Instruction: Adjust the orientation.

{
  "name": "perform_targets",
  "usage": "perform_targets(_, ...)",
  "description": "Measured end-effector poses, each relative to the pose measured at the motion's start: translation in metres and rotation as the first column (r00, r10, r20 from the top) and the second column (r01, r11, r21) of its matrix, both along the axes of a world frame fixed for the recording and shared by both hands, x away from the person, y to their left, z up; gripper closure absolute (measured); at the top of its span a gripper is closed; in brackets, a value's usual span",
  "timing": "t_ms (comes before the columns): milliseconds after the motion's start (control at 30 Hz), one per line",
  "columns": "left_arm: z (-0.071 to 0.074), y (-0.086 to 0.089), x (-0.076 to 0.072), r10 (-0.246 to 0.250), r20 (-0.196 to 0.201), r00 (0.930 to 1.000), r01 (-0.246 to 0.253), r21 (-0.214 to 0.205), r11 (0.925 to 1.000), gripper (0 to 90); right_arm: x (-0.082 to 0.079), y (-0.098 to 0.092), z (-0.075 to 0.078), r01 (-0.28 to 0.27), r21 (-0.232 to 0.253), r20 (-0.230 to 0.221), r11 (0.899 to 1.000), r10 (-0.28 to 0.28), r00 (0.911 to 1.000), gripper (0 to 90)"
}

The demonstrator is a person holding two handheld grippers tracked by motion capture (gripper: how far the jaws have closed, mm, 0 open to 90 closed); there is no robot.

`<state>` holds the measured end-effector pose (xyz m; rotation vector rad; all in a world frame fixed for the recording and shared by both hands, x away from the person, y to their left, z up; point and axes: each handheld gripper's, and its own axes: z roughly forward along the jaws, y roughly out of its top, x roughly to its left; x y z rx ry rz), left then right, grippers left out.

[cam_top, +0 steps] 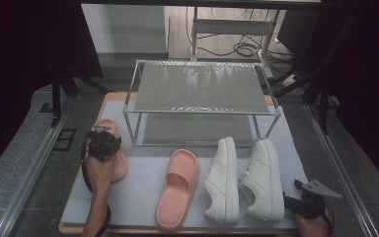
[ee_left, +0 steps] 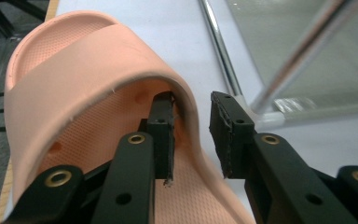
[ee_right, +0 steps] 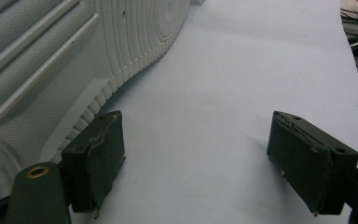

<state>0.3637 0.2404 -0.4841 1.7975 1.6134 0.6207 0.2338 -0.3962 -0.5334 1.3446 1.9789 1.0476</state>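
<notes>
Slipper under inspection: peach-pink moulded foam slide (ee_left: pixel 74 74), lying at the table's nine o'clock edge on the pale blue-white table sheet (cam_top: pixel 143 190), long axis running twelve to six. Left gripper (ee_left: pixel 191 126) straddles the strap's side wall, one jaw inside the foot opening, the other outside; a gap shows beside the outer pad, so the grip is judged partly closed, not yet clamped. Matching slide (cam_top: pixel 178 187) lies at centre, two white leather sneakers (cam_top: pixel 244 180) toward three o'clock, a two-tier metal-framed rack (cam_top: pixel 200 89) at twelve. Right gripper (ee_right: pixel 198 158) stands wide open and empty beside the outer sneaker's sole. Left hand is clearly nearer the slipper.
</notes>
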Motion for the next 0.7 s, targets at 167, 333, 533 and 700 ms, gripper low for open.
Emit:
perform_targets(167, 0.001, 0.003, 0.003, 0.016, -0.017, 0.9997, -0.016, -0.009, 0.9998, 77.7, 0.000, 0.000, 0.000, 0.000, 0.000, 0.000, 1.000, 0.000, 1.0000, 18.9)
perform_targets(333, 0.003, 0.009, -0.004, 0.020, -0.019, 0.9996, -0.020, -0.004, 0.9998, 84.0, 0.000, 0.000, 0.000, 0.000, 0.000, 0.001, 1.000, 0.000, 1.0000, 19.0)
perform_targets(533, 0.010, 0.019, -0.016, 0.009, -0.009, 0.9999, -0.009, 0.005, 0.9999, 85.2, 0.000, 0.000, 0.000, 0.000, 0.000, 0.002, 1.000, 0.000, 1.0000, 18.9)
perform_targets(700, 0.017, 0.020, -0.029, -0.022, 0.002, 0.9998, 0.022, 0.012, 0.9997, 85.1, 0.000, 0.000, 0.000, 0.001, 0.000, 0.002, 1.000, -0.001, 1.0000, 19.0)
